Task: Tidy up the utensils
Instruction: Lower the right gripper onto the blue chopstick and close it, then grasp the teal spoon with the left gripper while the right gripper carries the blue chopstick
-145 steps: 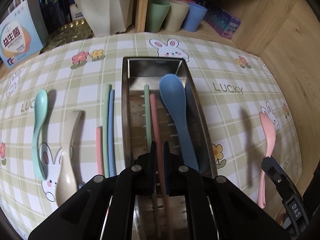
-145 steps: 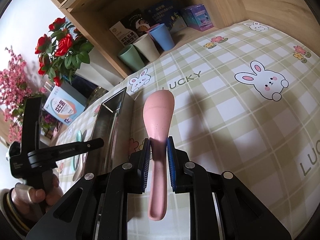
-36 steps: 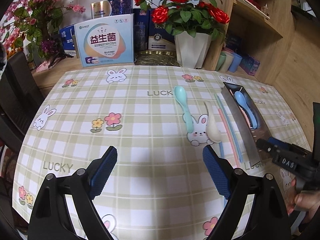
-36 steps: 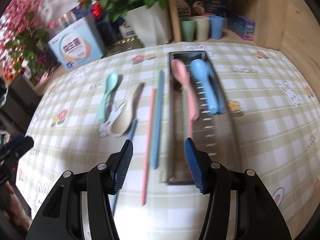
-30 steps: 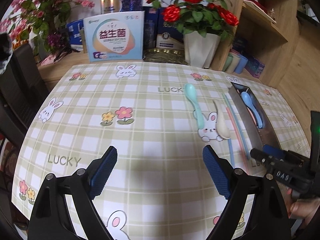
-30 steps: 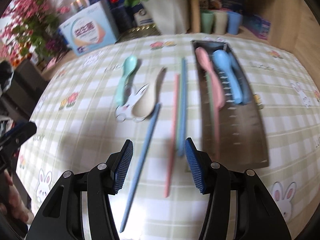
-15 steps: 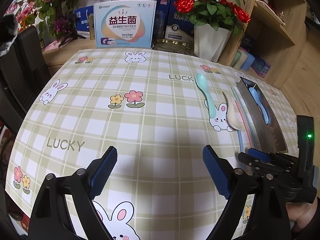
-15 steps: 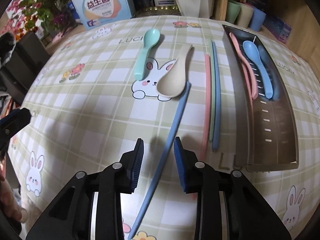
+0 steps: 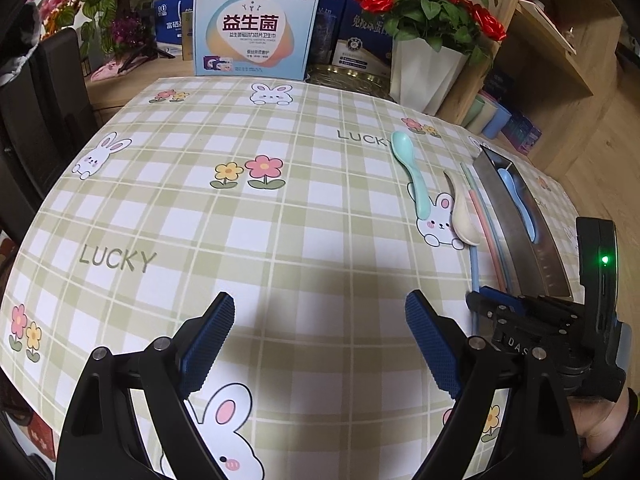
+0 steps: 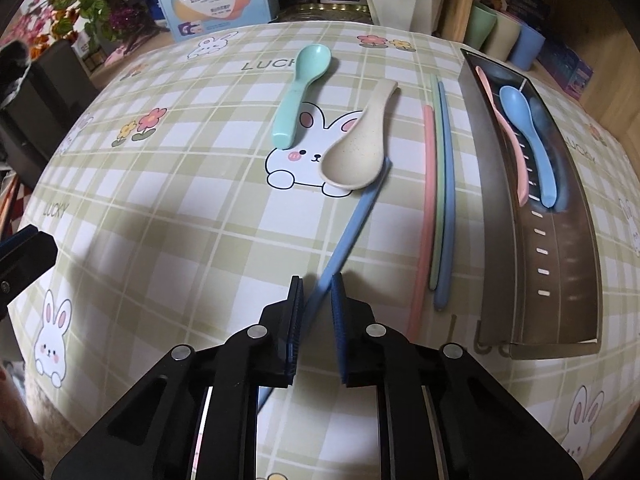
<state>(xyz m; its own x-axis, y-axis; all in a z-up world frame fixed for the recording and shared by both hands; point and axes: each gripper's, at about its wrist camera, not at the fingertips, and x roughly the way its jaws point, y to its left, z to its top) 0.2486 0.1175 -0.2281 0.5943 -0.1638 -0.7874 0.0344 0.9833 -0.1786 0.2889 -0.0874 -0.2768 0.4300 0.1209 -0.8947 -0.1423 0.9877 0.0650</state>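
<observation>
My right gripper (image 10: 316, 312) has just been closing on the blue chopstick (image 10: 352, 224) — lift level toward the tray (image 10: 560, 280); left gripper (image 9: 320, 344) wide, empty.

Two wrist fisheye views, both angled steeply down.
Both share the checked tablecloth (image 9: 280, 220), spoons and metal tray (image 10: 560, 280).

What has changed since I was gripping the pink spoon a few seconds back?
The pink spoon now lies in the metal tray. The right gripper has just been closing around the loose blue chopstick. The left gripper, shut before, is open. The other utensils haven't moved.
</observation>
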